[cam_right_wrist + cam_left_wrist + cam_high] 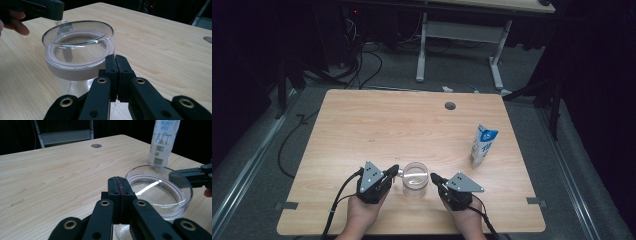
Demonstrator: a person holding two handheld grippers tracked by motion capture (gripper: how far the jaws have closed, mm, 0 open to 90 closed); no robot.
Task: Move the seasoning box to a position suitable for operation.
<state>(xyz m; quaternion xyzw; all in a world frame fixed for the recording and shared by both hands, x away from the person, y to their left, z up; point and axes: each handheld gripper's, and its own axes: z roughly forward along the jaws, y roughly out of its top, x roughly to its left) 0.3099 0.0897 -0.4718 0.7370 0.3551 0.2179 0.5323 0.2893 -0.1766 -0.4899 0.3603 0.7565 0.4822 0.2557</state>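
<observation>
Two grippers, left gripper [393,170] and right gripper [434,177], fingers closed and empty, flank the lidded jar [415,179]; opening wide looks next.

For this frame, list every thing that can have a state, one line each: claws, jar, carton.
left claw: shut, nothing held, tip at the jar's rim.
right claw: shut, nothing held, tip beside the jar.
clear jar: upright on the table, lid on.
lid: seated on the jar, tab toward the left claw.
milk carton: upright, top closed, apart from the jar.
</observation>
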